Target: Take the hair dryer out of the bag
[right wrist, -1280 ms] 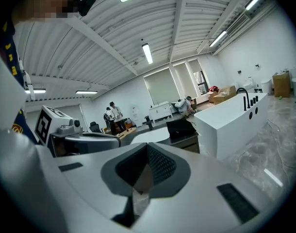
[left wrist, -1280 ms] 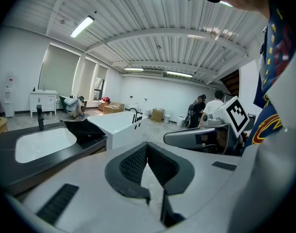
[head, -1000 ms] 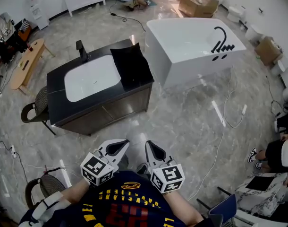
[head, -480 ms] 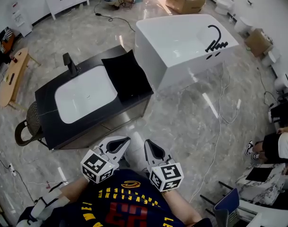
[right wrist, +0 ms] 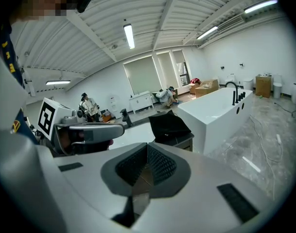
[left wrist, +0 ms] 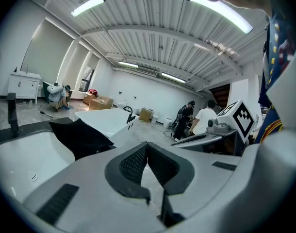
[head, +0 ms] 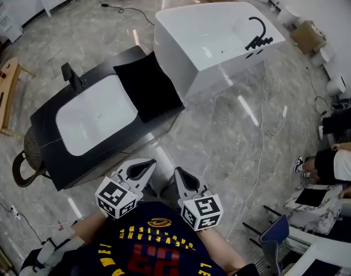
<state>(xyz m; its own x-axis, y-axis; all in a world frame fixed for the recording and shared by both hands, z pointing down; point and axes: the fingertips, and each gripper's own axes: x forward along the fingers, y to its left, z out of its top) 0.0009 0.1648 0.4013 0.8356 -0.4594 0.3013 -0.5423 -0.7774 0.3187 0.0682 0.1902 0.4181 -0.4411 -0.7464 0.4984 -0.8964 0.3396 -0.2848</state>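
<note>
Both tongs are held shut and empty before the person's chest: in the left gripper [head: 142, 167] and the right gripper [head: 180, 176] alike, ribbed dark pads [left wrist: 133, 161] are pressed together inside smooth grey shells, and a cube [head: 115, 197] printed with black-and-white squares is carried on each. The bag [head: 148, 88], matte black, limp and roughly square, is laid on the black counter [head: 60, 163] just right of the white rounded basin [head: 95, 114], near the glossy white tub [head: 210, 39] on a marbled grey floor [head: 221, 131]. The dryer is hidden from every view, and the yellow print on the dark shirt [head: 152, 252] cannot be read.
</note>
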